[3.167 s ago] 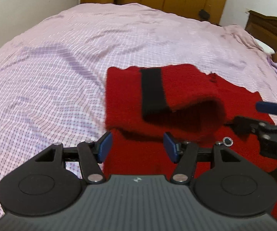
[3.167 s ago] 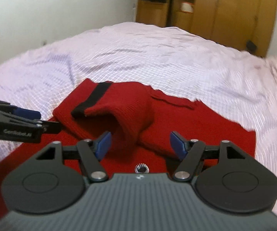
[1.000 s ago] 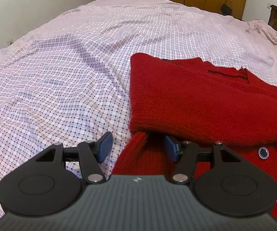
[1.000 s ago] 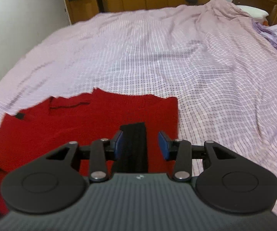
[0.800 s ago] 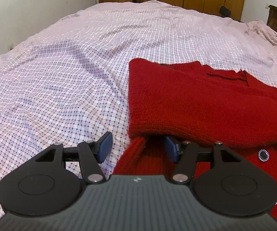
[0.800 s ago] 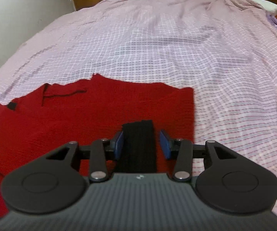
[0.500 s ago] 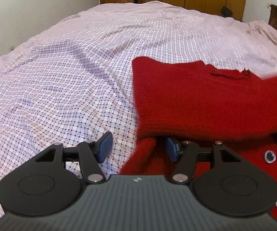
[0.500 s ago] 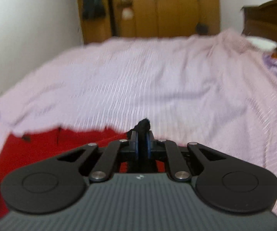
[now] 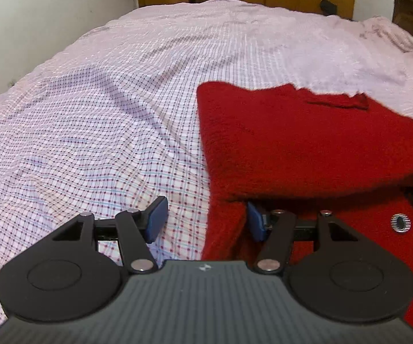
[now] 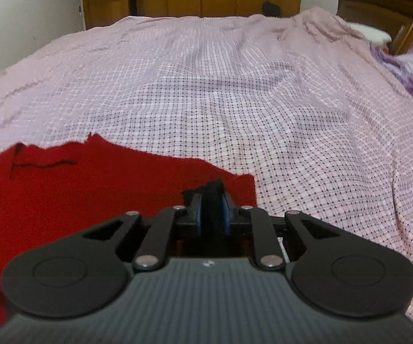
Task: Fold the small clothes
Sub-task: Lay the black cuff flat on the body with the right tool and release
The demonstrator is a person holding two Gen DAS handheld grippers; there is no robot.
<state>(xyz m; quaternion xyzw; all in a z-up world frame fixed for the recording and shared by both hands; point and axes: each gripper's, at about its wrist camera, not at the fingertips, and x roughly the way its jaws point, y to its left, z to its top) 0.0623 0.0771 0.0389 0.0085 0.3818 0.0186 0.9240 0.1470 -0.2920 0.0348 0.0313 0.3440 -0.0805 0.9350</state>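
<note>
The right gripper [image 10: 212, 210], whose jaws have just eased a little wider, pinches the black cuff [image 10: 212, 193] of the red cardigan [image 10: 97, 180] near its right edge, with bare checked bedsheet [image 10: 307, 132] beyond. The left gripper [image 9: 205, 219] stands spread, the cardigan's left edge between its jaws but unpressed, open sheet to its left.

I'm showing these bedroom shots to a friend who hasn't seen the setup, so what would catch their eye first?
First, the bright red knitted cardigan, part folded, lying on the pink checked bedspread that fills both views. Next, the right gripper, low in its own view, pinching the cardigan's black cuff between its blue pads. The left gripper stands open at the cardigan's near left edge, one finger tucked under the folded layer.
</note>
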